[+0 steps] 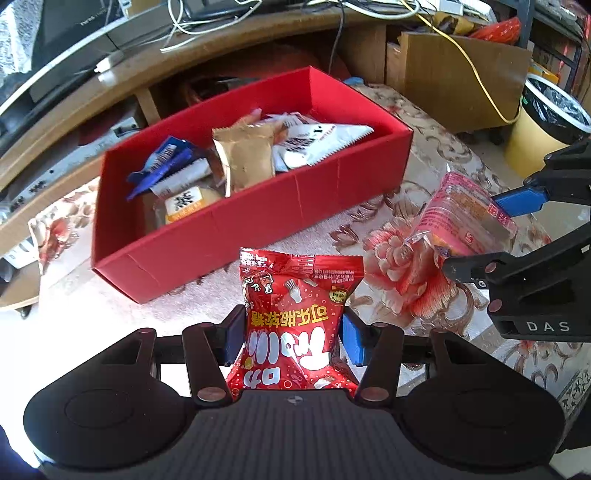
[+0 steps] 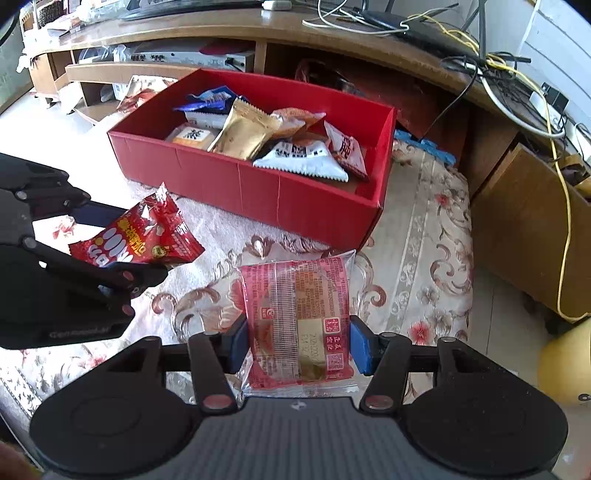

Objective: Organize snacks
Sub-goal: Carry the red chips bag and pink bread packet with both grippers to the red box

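Observation:
My left gripper [image 1: 291, 336] is shut on a red candy bag [image 1: 295, 306], held above the flowered cloth. The same red candy bag [image 2: 140, 236] shows at the left of the right wrist view, in the left gripper [image 2: 122, 242]. My right gripper [image 2: 297, 339] is shut on a pink clear-wrapped pastry packet [image 2: 299, 310]. From the left wrist view, that pastry packet [image 1: 461, 218] hangs at the right in the right gripper [image 1: 491, 232]. Ahead stands an open red box [image 1: 314, 206], also seen as the red box [image 2: 258, 192], with several snack packets inside.
A flowered cloth [image 2: 417, 236] covers the surface under the box. Behind it runs a wooden TV stand [image 2: 280, 33] with tangled cables [image 2: 517, 74]. A cardboard box [image 1: 461, 81] and a lined bin [image 1: 546, 122] stand at the right; a yellow ball [image 2: 569, 369] lies on the floor.

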`<action>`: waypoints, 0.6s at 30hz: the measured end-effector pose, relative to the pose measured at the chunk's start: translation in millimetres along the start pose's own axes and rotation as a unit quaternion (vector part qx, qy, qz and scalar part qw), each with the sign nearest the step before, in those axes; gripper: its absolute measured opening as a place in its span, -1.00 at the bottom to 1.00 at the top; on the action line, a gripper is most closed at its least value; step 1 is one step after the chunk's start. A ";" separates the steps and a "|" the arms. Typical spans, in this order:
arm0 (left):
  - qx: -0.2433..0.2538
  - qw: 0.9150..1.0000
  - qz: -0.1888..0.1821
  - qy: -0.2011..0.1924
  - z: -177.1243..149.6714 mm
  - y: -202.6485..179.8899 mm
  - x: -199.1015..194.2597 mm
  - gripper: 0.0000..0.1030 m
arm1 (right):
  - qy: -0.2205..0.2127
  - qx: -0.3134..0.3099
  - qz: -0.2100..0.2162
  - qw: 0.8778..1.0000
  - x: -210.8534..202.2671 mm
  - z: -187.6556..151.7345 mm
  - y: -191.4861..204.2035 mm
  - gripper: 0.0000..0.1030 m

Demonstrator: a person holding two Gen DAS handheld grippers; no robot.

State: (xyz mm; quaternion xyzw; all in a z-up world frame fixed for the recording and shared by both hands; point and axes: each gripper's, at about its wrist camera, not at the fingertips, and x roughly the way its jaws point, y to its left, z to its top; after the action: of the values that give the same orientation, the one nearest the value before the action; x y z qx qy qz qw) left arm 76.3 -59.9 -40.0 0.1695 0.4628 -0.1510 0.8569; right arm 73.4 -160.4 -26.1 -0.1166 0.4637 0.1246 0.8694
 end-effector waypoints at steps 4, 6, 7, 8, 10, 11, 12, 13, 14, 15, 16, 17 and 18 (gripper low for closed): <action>-0.005 1.000 0.006 -0.008 2.2 4.3 -4.2 0.17 | -0.008 0.000 0.001 1.000 -3.1 4.5 1.4 0.03; -0.008 1.000 0.008 -0.012 3.5 6.1 -6.8 0.17 | -0.012 -0.001 0.002 1.000 -4.6 7.0 2.0 0.03; -0.008 1.000 0.009 -0.015 3.9 6.7 -8.6 0.17 | -0.014 -0.001 0.002 1.000 -5.4 8.2 2.4 0.03; -0.009 1.000 0.010 -0.017 4.5 7.4 -9.9 0.17 | -0.016 -0.001 0.003 1.000 -6.3 9.4 2.8 0.03; -0.012 1.000 0.013 -0.021 6.1 9.4 -12.3 0.17 | -0.021 -0.001 0.002 1.000 -8.6 12.1 3.9 0.03; -0.013 1.000 0.014 -0.024 6.8 10.5 -13.5 0.17 | -0.024 -0.001 0.003 1.000 -10.0 13.4 4.3 0.03; -0.015 0.999 0.016 -0.027 7.4 11.5 -14.8 0.17 | -0.027 0.000 0.004 1.000 -11.4 14.3 5.0 0.03; -0.017 0.999 0.018 -0.029 8.0 12.5 -16.1 0.17 | -0.030 0.000 0.004 1.000 -12.6 16.0 5.9 0.03; -0.019 0.999 0.019 -0.031 8.8 13.6 -17.2 0.17 | -0.032 0.000 0.004 0.999 -13.6 17.2 6.7 0.03; -0.021 0.999 0.020 -0.033 9.4 14.6 -18.7 0.17 | -0.035 0.000 0.004 0.999 -14.4 18.6 7.5 0.03; -0.023 0.999 0.022 -0.036 9.9 16.0 -20.5 0.17 | -0.037 -0.001 0.003 0.999 -15.1 19.7 8.1 0.03; -0.025 0.999 0.023 -0.039 10.7 16.9 -22.2 0.17 | -0.039 -0.001 0.004 0.999 -15.8 20.9 8.7 0.03; -0.026 0.998 0.024 -0.042 11.4 17.6 -23.8 0.17 | -0.041 -0.002 0.004 0.999 -16.8 22.0 9.4 0.03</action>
State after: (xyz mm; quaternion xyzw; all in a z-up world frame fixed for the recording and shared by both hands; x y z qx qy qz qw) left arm 79.5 -46.6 -11.4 0.1516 0.4261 -0.1247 0.8831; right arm 78.4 -146.3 -0.9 -0.1113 0.4279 0.1335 0.8870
